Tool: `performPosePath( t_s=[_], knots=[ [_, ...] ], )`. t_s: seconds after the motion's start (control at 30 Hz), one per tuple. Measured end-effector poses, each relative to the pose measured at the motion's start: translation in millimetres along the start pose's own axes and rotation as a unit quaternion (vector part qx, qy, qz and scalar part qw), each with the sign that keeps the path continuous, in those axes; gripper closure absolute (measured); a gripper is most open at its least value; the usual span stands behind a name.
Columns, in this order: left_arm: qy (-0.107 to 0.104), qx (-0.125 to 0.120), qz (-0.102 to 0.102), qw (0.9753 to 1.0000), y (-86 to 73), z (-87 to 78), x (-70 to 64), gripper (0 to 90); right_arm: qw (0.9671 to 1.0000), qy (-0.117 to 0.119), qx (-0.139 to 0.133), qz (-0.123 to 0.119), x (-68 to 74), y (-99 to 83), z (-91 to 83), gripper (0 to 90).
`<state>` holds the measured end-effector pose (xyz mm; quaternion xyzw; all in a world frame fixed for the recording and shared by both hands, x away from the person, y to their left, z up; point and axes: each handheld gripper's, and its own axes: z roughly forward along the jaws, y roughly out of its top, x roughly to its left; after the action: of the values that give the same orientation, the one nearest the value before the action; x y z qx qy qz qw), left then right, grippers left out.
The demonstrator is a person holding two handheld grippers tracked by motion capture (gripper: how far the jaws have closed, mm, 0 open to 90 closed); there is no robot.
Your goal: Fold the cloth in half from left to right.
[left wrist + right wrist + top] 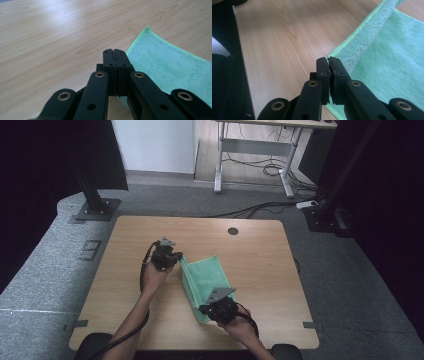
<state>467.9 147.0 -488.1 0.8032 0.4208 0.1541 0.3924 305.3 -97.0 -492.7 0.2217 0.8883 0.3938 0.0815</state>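
Both pairs of jaws are clenched, each on a corner of the green cloth (204, 282). The left gripper (115, 58) pinches a thin edge of fabric between its pads at the far left corner; the right gripper (329, 65) bites the near corner, where the hem lifts into a raised fold. The cloth lies near the middle of the tabletop (150, 227), a little toward the near edge, and is already doubled over. Its long axis runs from the far edge toward the near edge, slanting slightly to the right as it comes nearer.

The likely trouble is a slip: both grips hold only a sliver of hem, so an uneven pull could free one corner. If the jaws catch only one layer, the fold would skew.
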Motion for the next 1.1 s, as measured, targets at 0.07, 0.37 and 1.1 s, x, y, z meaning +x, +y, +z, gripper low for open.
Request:
performPosePath(
  t_s=[0.07,0.37,1.1],
  knots=[
    [-0.001,0.0,0.005,1.0,4.7,5.5,-3.8,88.3,1.0,-0.003,0.0,0.003,-2.2,-1.8,-1.8,85.9],
    [-0.008,-0.002,0.019,0.9998,20.8,29.2,-21.6,88.2,0.9993,-0.028,-0.004,0.025,-21.7,-18.7,-20.9,85.9],
    [-0.01,0.033,0.063,0.9974,35.7,90.2,-54.5,87.9,0.996,-0.057,0.02,0.067,-50.0,-51.6,-32.6,85.8]
  ],
)
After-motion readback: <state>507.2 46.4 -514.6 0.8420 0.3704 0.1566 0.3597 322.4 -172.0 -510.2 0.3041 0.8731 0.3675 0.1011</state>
